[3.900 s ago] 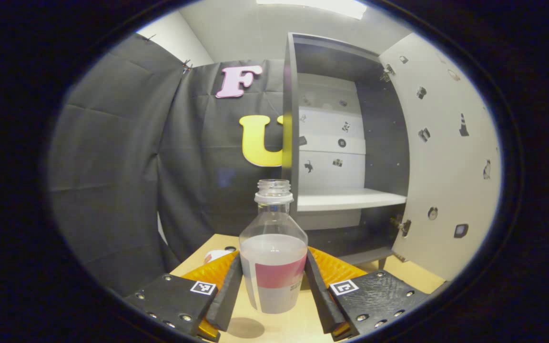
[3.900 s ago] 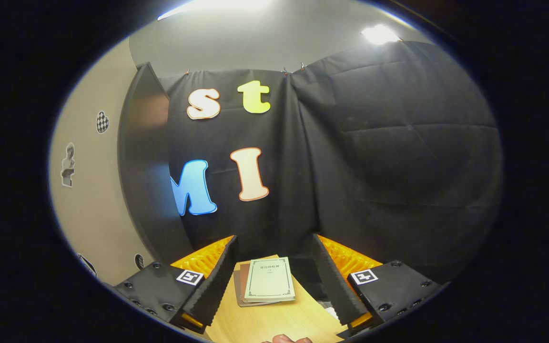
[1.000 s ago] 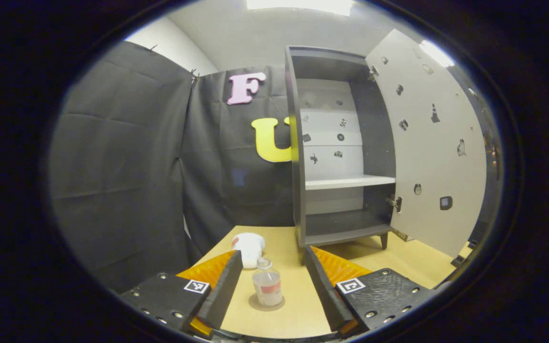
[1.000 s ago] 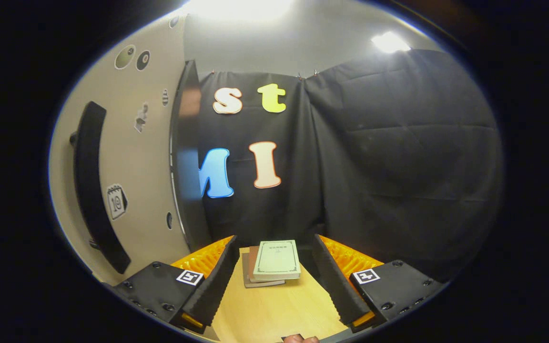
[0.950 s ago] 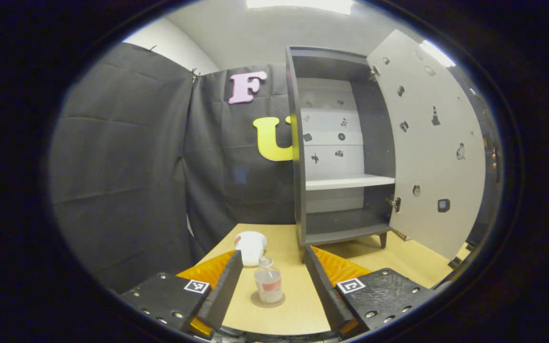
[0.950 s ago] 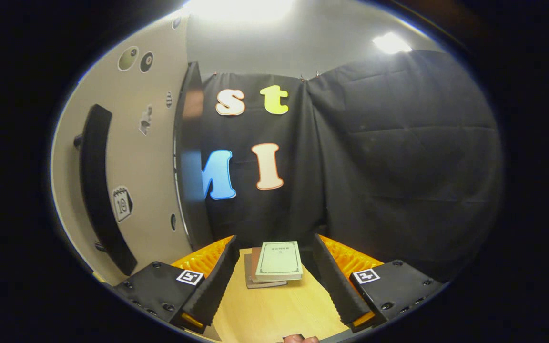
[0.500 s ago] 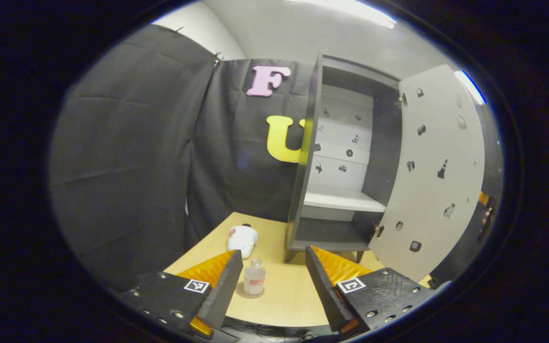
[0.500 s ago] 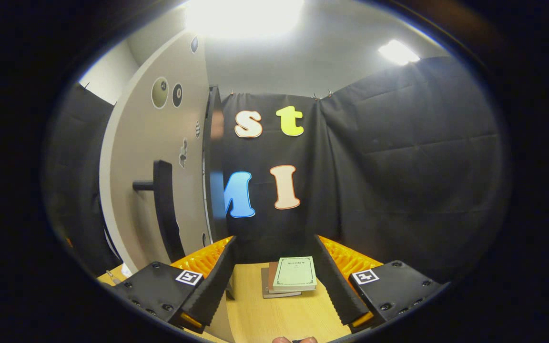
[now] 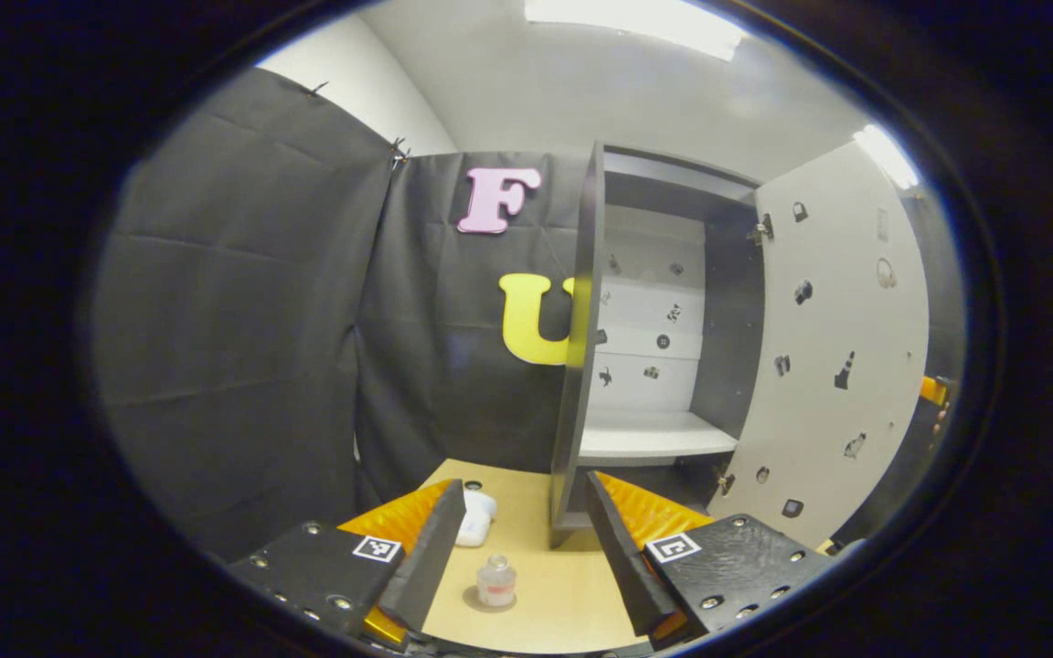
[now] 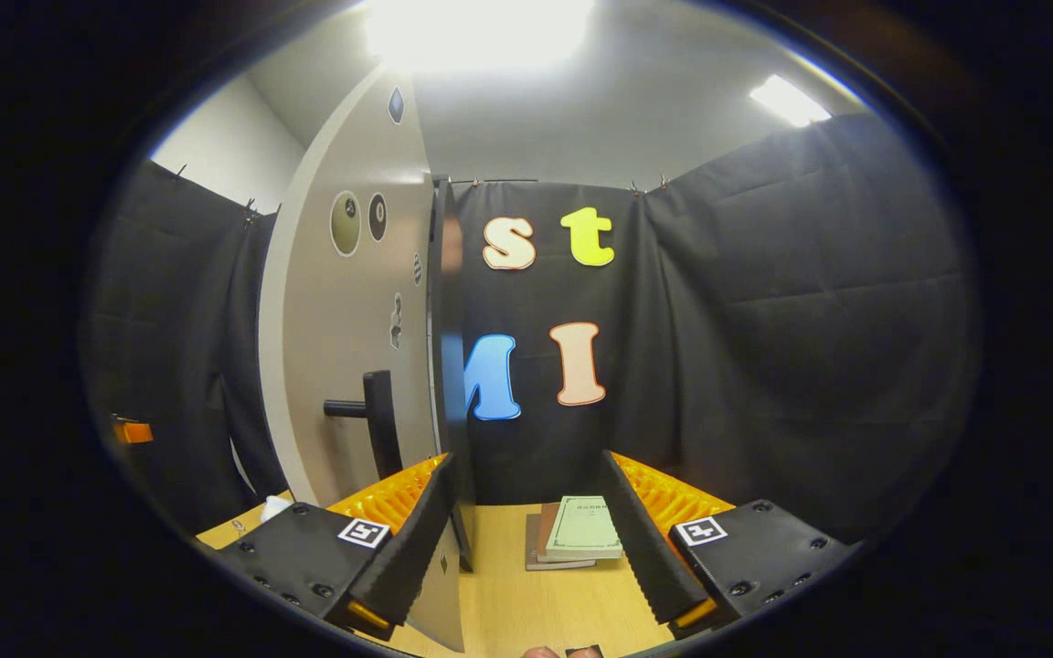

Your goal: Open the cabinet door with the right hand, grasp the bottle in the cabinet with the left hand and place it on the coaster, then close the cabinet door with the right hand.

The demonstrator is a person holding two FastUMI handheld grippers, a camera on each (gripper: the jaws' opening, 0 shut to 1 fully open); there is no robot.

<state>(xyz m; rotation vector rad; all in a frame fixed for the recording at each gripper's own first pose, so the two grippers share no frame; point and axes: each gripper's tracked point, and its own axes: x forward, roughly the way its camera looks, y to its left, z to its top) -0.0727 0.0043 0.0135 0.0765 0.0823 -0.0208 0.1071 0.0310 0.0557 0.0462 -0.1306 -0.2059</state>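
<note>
One bottle [image 9: 495,582], one coaster [image 9: 472,600], one cabinet [image 9: 645,338], one white object [image 9: 474,525], stacked books [image 10: 577,533].

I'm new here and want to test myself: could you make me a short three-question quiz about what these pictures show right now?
1. True or false: the bottle is held between the left tongs.
2. Where does the bottle stand? A) on the cabinet shelf B) on the round coaster on the table C) on the books
3. Fill in: the cabinet door is ____.

Key:
1. False. The left tongs are open, and the bottle stands apart from them.
2. B.
3. Open. The right tongs are open too, near the door's dark handle but not gripping it.
</note>
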